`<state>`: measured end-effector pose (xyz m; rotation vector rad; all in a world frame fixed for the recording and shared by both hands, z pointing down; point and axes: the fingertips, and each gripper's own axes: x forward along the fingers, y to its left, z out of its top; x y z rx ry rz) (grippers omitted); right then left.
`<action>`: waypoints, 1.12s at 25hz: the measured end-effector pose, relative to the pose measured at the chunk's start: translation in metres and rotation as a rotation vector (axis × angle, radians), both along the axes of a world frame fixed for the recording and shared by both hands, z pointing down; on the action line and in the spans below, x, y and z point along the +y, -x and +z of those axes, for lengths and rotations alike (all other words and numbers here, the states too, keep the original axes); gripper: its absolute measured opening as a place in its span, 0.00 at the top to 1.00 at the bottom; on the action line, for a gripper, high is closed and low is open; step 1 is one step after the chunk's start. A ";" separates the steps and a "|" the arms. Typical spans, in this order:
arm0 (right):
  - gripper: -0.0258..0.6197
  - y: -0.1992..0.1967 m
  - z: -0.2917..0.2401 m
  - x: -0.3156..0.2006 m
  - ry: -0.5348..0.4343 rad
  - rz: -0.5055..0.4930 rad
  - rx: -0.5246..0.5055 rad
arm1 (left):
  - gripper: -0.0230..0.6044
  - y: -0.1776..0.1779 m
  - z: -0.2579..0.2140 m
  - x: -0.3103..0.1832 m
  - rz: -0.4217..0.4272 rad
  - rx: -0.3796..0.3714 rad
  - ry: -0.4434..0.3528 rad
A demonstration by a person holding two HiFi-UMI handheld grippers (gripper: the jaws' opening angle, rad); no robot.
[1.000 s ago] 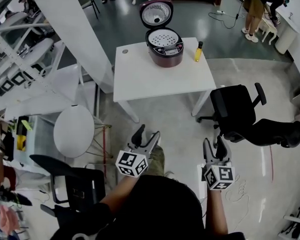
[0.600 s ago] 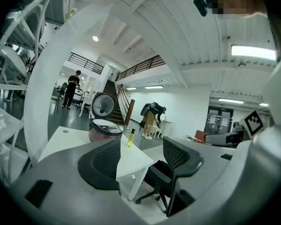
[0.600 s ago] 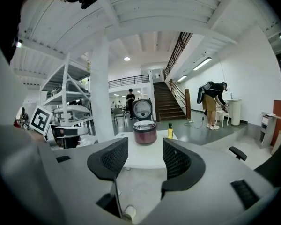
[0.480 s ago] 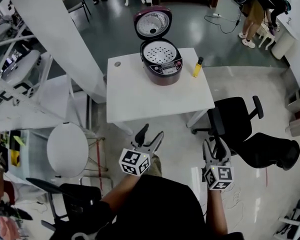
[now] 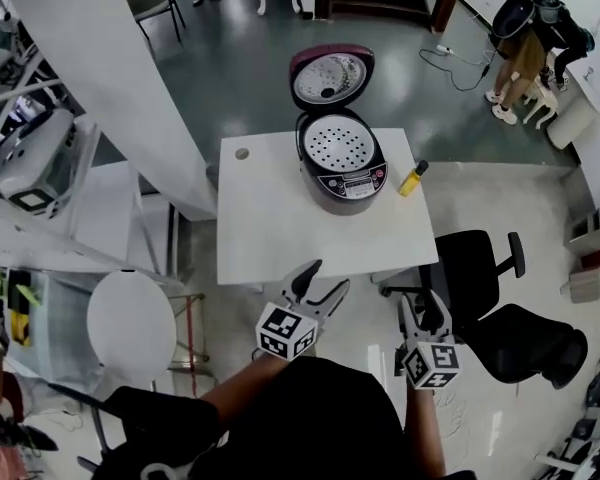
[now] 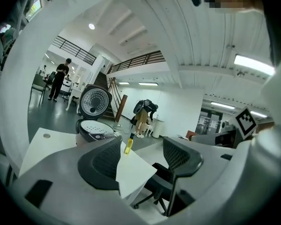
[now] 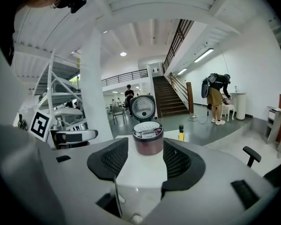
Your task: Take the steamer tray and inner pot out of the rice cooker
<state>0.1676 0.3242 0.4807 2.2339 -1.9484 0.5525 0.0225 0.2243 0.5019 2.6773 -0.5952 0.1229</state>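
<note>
Maroon and round, the rice cooker (image 5: 342, 163) stood toward 1 o'clock on the white rectangular table (image 5: 270, 228) in the head view; its hinged lid (image 5: 330, 78) was thrown back toward 12 o'clock. The perforated white steamer tray (image 5: 337, 140) sat in its mouth, and the inner pot beneath it was hidden. A small yellow bottle (image 5: 413, 178) stood just beside the cooker at 3 o'clock, and a black office chair (image 5: 475, 268) waited at the table's 4 o'clock. Over the last second the table had drawn nearer and larger; the left gripper (image 5: 325, 278) now reached the near edge, with the right gripper (image 5: 422, 306) a little behind it. I judged this an approach, with nothing yet lifted.

In the left gripper view the black ridged jaws stood apart with nothing between them; the rice cooker (image 6: 94, 125) lay well off at 10 o'clock and the bottle (image 6: 128, 144) nearer centre. A person (image 6: 143, 116) bent over far behind.

In the right gripper view the jaws were likewise spread and empty; the rice cooker (image 7: 148, 137) showed in the gap between them, still well away, with the bottle (image 7: 181, 132) at its 3 o'clock.

The print on the cooker's control panel (image 5: 352, 179) was too small to read; the marker cubes bore only black-and-white squares.
</note>
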 end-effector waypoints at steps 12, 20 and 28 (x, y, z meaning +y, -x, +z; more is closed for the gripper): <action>0.65 0.006 0.008 -0.100 0.079 -0.030 0.038 | 0.55 0.028 0.000 -0.109 -0.072 0.053 -0.009; 0.65 -0.005 0.029 -0.130 0.129 -0.077 0.006 | 0.55 0.027 0.016 -0.145 -0.147 0.054 0.061; 0.65 -0.024 0.029 -0.200 0.086 -0.211 -0.017 | 0.55 0.011 0.020 -0.172 -0.223 -0.029 0.065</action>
